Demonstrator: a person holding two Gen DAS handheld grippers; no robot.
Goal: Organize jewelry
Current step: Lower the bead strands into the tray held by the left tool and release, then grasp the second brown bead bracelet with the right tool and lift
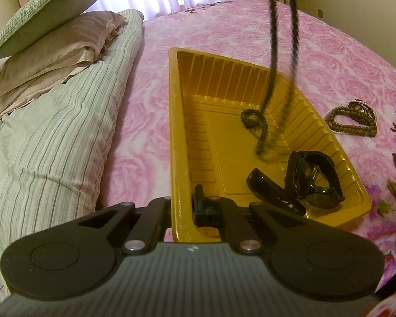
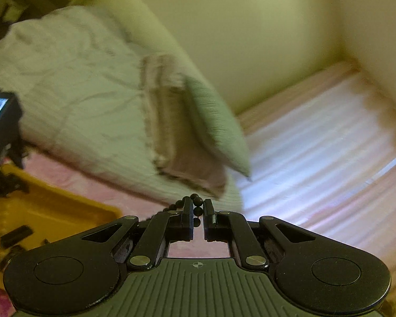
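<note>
Black bead necklace pinched between the right gripper fingers, its blurred strands dangling into the gold tray on the pink floral bedspread. Left gripper clamps the tray's near rim. Inside: two black watches. Brown bead necklace lies beside the tray; striped duvet and pillows opposite.

Both the left gripper and the right gripper share one build: a grey ribbed body with a small crosshair mark at its front edge, flanked by two rounded black lobes with circular recesses. Black linkage arms pinned by silver screws carry slim black fingers.
</note>
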